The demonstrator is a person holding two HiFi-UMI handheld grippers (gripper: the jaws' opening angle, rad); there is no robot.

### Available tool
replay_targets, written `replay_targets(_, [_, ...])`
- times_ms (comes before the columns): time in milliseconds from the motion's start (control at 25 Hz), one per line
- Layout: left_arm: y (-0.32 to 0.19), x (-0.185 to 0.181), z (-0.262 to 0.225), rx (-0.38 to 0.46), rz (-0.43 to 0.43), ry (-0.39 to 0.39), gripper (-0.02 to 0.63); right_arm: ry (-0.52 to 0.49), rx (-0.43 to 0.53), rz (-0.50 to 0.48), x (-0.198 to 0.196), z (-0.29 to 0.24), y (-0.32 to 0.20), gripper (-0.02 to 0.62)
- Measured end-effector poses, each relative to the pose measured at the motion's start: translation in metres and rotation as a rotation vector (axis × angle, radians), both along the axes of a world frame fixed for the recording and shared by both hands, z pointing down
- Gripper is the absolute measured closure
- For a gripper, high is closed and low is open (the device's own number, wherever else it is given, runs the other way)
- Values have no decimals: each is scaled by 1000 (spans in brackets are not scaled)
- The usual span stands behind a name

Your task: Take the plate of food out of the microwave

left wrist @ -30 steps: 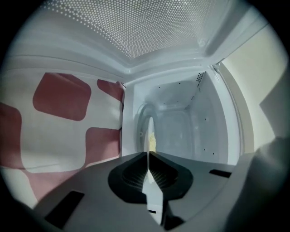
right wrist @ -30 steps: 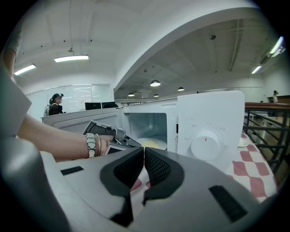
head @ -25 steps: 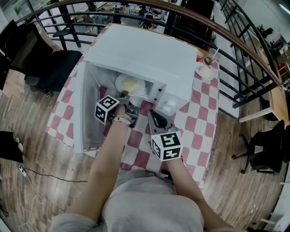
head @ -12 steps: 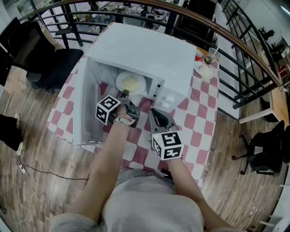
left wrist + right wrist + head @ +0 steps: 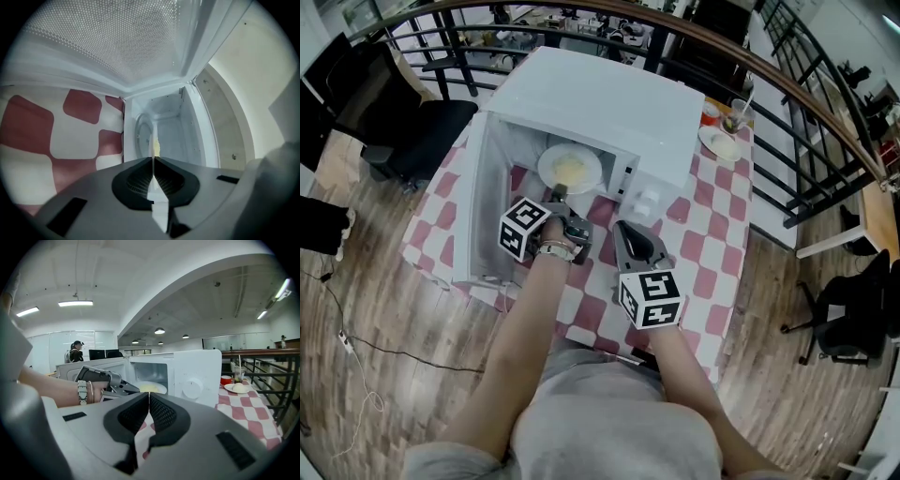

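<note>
In the head view, the plate of food (image 5: 570, 170) is seen at the mouth of the open microwave (image 5: 609, 103), near the far edge of the table (image 5: 712, 234). Its near rim is pinched by the left gripper (image 5: 560, 195), the rim being the only part within reach. The right gripper (image 5: 625, 228) is held apart above the table, probably kept free as support. In the left gripper view, the fingers (image 5: 136, 180) are clamped on the thin rim, shown edge-on. In the right gripper view, the jaws are closed together on nothing
</note>
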State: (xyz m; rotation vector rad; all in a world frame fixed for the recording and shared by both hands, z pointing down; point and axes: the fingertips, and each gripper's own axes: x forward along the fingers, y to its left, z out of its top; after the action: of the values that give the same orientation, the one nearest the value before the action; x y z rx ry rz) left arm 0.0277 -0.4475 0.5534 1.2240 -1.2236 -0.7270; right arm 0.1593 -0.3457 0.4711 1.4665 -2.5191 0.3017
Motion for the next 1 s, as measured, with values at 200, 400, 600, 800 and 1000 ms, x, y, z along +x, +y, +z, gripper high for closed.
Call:
replay_targets(200, [14,2,-9,28,-21,6,591,-1,21,2,4,-4,10,569])
replay_targets(400, [25,4,-21,50,-25,5,591,-11,38,0,6,-9,15,569])
replay_targets(600, [37,5,-28,52,-31,5,591,-25,79,2,9,-20,18,569])
replay_targets(800, [53,7,-37,73,-48,2,591,-36,95,-6,10,-27,24,569])
replay_targets(1000, [69,11,-46,91,-68,14,591,-44,115,-17,11,-34,33,569])
